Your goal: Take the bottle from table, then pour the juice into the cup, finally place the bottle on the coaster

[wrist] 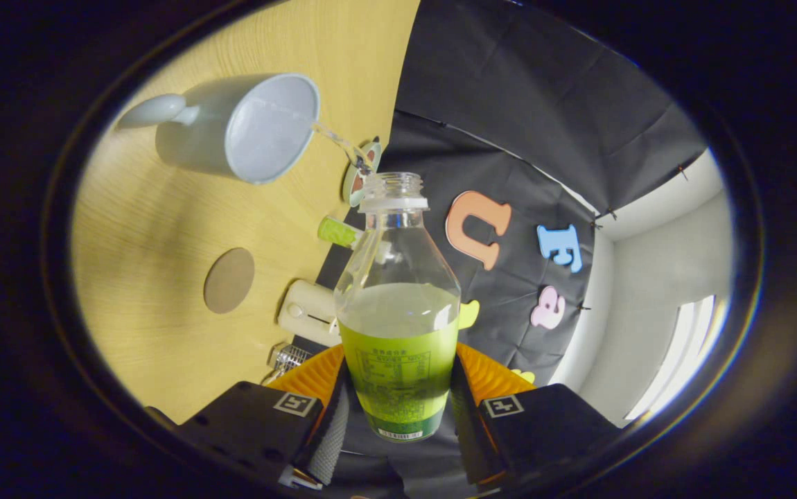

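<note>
I have the hand-held gripper [398, 405] closed on the juice bottle [398, 312], one finger pressing each side of its labelled lower body, so the grip sits low and leaves the neck free. The whole view is rolled because I've tipped the bottle sideways to pour: its open mouth, at twelve o'clock from the fingers, points toward the cup, and a thin stream [336, 142] arcs from the mouth to the rim of the pale mug [246, 128] at about eleven o'clock. The liquid level sits roughly halfway up the bottle. I judge the pour to be under way, with the placing step not yet done.

The round brown coaster [229, 280] lies on the wooden table [149, 229] at ten o'clock from the fingers, well apart from the mug, waiting for the bottle.

Counts: one bottle, one mug, one coaster. Near the table edge sit a few small oddments, including a cream boxy item [308, 312] and a green piece [337, 231], which I can't identify.
</note>
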`<state>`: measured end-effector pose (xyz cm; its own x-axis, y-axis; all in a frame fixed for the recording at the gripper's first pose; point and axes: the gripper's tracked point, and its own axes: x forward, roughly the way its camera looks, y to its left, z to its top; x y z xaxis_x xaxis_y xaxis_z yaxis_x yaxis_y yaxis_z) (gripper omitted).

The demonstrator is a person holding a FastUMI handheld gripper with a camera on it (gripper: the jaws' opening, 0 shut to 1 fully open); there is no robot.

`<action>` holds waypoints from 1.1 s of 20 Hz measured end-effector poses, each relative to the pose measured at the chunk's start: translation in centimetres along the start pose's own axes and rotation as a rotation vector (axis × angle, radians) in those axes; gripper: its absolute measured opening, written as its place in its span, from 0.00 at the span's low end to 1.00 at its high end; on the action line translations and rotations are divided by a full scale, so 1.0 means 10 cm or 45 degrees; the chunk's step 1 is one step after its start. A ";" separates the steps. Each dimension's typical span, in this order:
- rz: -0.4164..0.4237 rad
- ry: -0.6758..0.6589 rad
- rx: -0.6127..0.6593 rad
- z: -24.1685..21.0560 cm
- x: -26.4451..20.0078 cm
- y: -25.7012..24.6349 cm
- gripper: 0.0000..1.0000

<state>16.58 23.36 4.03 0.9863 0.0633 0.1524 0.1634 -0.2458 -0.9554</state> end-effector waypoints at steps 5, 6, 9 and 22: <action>-0.023 0.010 -0.042 -0.02 0.01 -0.10 0.73; -0.025 0.011 -0.047 -0.02 0.03 -0.11 0.73; -0.051 0.005 -0.078 0.00 0.02 -0.18 0.73; -0.134 -0.010 -0.173 0.05 0.07 -0.50 0.73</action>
<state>16.41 25.17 8.80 0.9634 0.1032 0.2474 0.2681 -0.3657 -0.8913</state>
